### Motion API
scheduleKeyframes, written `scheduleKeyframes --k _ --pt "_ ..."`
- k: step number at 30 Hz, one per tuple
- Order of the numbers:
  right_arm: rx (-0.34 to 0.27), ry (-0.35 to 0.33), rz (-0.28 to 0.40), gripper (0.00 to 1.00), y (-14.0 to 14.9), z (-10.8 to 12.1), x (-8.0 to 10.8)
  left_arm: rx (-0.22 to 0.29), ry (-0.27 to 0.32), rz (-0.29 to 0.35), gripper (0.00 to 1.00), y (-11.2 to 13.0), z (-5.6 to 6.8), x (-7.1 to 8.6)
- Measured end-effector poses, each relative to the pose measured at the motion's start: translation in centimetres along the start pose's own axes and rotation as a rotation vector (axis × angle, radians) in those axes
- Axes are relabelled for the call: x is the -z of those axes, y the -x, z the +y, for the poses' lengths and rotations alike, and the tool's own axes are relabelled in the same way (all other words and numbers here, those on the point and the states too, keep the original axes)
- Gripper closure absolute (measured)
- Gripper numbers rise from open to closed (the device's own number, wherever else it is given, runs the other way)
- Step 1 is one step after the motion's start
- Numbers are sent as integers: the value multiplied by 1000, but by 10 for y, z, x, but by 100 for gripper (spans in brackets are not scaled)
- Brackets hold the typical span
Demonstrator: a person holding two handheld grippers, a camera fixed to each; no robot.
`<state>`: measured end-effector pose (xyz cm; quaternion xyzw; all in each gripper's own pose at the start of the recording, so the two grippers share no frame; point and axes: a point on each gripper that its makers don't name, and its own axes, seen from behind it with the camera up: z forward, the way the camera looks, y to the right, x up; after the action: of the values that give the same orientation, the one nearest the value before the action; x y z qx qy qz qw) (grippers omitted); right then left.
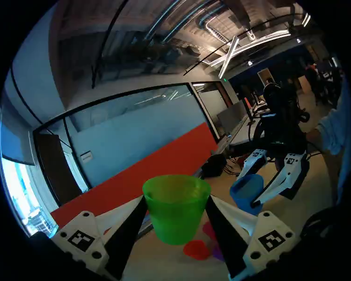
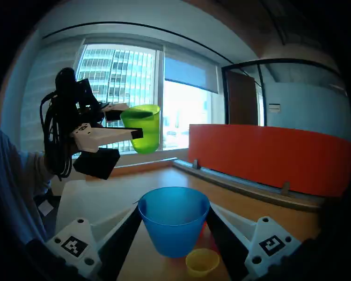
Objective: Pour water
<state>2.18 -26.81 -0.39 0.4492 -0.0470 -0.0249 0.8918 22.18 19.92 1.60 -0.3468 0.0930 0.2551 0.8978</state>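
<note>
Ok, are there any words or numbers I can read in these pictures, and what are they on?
No text can be read here.
White wall sign: too small to read.
Square markers on the gripper fingers: black-and-white patterns, not letters.
The green cup and blue cup: plain.

Views face each other, close behind left tool (image 1: 176, 201), right tool (image 2: 173, 208); share green cup (image 1: 176, 220), blue cup (image 2: 173, 229).

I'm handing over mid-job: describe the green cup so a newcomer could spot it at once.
In the right gripper view, find the bright window; the left gripper is raised in front of it. The green cup is clamped between its fingers. It is translucent green, whereas the right gripper holds a blue cup and a small yellow cup sits beneath.
</note>
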Motion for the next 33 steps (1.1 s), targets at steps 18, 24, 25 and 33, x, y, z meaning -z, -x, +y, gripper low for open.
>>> scheduleKeyframes --k 18,24,25,33 --pt "-7 -98 -2 8 5 -42 -32 -253 -34 21 15 -43 -6 -1" --pt "-11 -116 2 8 5 -48 -36 -337 -38 14 15 -48 -3 -4" --pt "-12 -118 2 8 5 -49 -36 -352 -40 15 15 -50 -3 -4" --pt "-19 -121 9 8 3 -48 -37 -421 -48 21 15 -56 -3 -7"
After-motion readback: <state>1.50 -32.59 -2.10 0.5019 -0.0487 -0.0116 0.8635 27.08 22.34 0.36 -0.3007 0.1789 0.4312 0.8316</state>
